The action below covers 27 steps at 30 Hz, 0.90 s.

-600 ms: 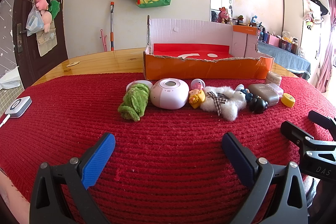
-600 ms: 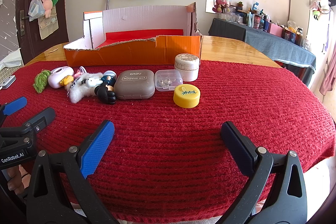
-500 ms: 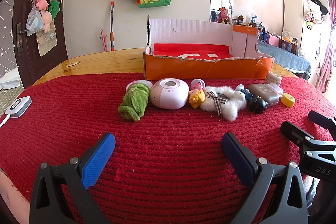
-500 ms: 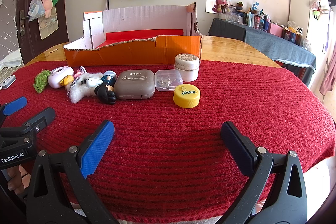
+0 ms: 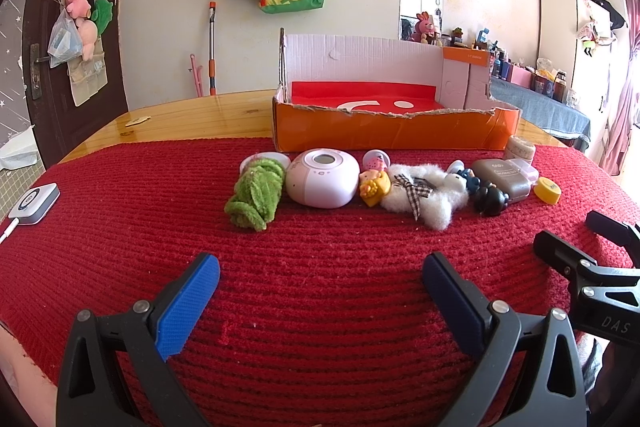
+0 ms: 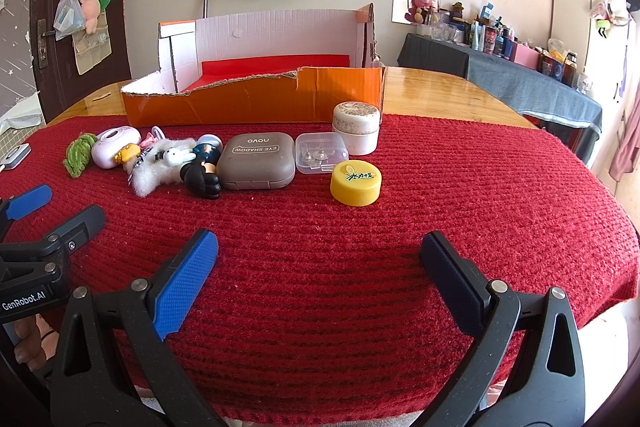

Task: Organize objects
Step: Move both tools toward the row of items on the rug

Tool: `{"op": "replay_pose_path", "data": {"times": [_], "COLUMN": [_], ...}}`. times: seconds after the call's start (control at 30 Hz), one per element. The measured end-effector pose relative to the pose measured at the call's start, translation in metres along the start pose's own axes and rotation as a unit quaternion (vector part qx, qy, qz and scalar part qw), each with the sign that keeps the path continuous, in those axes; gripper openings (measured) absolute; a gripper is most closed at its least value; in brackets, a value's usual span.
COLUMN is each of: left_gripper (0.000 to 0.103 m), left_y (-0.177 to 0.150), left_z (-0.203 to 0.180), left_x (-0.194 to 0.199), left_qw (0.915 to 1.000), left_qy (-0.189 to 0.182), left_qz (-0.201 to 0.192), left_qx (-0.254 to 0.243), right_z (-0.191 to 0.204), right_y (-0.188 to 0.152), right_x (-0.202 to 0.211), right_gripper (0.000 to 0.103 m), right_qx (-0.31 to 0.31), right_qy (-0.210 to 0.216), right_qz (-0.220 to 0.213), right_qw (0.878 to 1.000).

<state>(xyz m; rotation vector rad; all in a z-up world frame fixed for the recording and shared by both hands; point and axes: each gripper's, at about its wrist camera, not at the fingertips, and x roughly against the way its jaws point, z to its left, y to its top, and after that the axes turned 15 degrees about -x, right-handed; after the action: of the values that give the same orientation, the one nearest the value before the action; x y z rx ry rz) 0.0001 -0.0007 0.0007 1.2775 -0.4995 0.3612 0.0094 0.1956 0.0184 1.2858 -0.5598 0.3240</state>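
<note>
A row of small objects lies on the red cloth in front of an open orange cardboard box: a green plush, a pink round device, a yellow figurine, a white fluffy toy, a black figure, a grey eye-shadow case, a clear plastic case, a white jar and a yellow cap. My left gripper is open and empty, short of the row. My right gripper is open and empty, near the yellow cap.
The red cloth covers a wooden table. A white and grey device with a cable lies at the cloth's left edge. A dark-clothed side table with bottles stands at the right. Bags hang on the far wall.
</note>
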Motion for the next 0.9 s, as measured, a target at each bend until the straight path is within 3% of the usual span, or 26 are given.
{"op": "replay_pose_path", "data": {"times": [0.33, 0.57, 0.9], "left_gripper": [0.103, 0.103, 0.103], "left_y": [0.018, 0.040, 0.049], "left_z": [0.012, 0.032, 0.064], "left_x": [0.003, 0.001, -0.033], "left_qw": [0.9998, 0.9996, 0.9896], "left_qy": [-0.019, -0.029, -0.124], "left_qz": [-0.002, 0.006, 0.073], "left_qx": [-0.006, -0.004, 0.003], "right_z": [-0.004, -0.012, -0.027], "right_y": [0.007, 0.030, 0.053], "right_x": [-0.002, -0.001, -0.025], "right_gripper": [0.103, 0.103, 0.103], "right_qx": [-0.006, -0.009, 0.004], "right_qy": [-0.005, -0.017, -0.031], "right_qz": [0.004, -0.007, 0.047], "right_qw": [1.000, 1.000, 0.998]}}
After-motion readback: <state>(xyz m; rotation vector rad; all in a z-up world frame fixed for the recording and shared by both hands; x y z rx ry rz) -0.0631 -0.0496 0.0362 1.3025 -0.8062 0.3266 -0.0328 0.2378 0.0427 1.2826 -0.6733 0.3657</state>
